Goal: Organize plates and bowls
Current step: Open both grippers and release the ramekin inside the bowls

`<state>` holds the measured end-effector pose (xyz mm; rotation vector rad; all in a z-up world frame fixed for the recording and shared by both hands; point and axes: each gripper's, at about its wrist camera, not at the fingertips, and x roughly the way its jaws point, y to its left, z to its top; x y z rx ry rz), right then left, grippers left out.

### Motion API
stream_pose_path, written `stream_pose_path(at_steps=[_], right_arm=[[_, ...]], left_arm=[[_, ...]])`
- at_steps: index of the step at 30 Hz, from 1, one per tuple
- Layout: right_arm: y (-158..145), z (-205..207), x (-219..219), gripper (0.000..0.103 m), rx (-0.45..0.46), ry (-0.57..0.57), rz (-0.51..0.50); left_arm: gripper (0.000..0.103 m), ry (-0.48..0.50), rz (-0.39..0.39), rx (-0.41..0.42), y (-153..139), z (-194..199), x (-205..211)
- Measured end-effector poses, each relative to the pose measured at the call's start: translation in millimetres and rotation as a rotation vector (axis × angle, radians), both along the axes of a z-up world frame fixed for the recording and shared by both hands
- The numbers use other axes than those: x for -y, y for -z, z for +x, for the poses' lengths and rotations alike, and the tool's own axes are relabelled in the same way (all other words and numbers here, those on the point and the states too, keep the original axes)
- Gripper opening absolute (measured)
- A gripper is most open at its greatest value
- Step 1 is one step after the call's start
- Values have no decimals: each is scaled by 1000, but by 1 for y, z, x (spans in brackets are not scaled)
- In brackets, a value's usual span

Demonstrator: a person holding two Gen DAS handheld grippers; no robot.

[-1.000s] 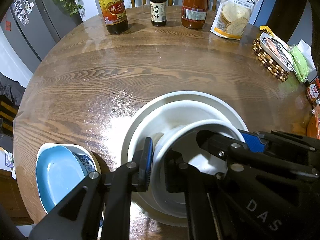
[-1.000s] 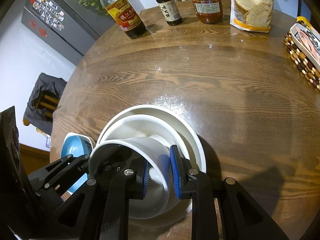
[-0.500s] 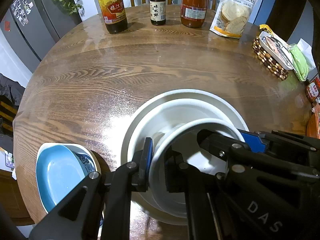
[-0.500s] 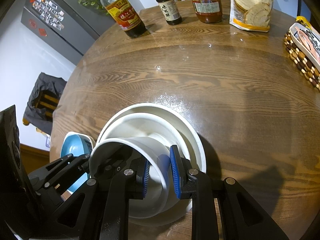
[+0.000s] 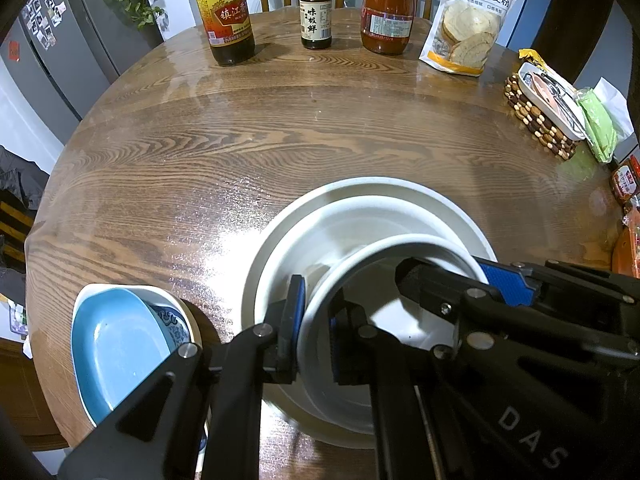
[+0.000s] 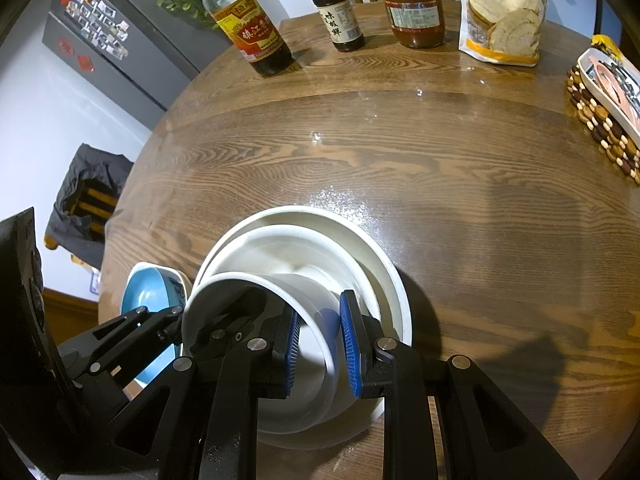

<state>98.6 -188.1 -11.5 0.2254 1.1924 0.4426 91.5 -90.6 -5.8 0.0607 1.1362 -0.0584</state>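
Observation:
A small white bowl (image 5: 384, 248) is held tilted over a stack of two larger white dishes (image 5: 372, 188) on the round wooden table. My left gripper (image 5: 316, 328) is shut on the bowl's left rim. My right gripper (image 6: 320, 352) is shut on its right rim; its blue pad (image 5: 504, 284) shows in the left wrist view. The bowl (image 6: 248, 284) and the stack (image 6: 320, 220) also show in the right wrist view. A blue plate (image 5: 112, 344) lies in a blue-patterned bowl at the near left edge, also seen in the right wrist view (image 6: 148, 292).
Three sauce bottles (image 5: 224, 12) and a flour bag (image 5: 468, 24) stand at the far edge. A beaded trivet with a tray (image 5: 540, 116) and packets sit at the right edge. A dark fridge (image 6: 100, 40) stands beyond the table, left.
Both grippers and the small white bowl have shifted very slightly over the stack; the grip is unchanged.

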Motion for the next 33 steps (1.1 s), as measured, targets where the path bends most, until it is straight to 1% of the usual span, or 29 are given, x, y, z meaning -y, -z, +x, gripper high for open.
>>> stream_pose_path(at_steps=[9,13,33], right_arm=[[-5,0,1,24,10,1,-5],[-8,-1,1,24,21,1,-14],[-13,-4,0,24,29,2,-15]], left_arm=[[9,-5,0,6,-3,-1,0],[12,-11,0,9,-5,-1,-2],[14,-14,12,25,-8,-5,-4]])
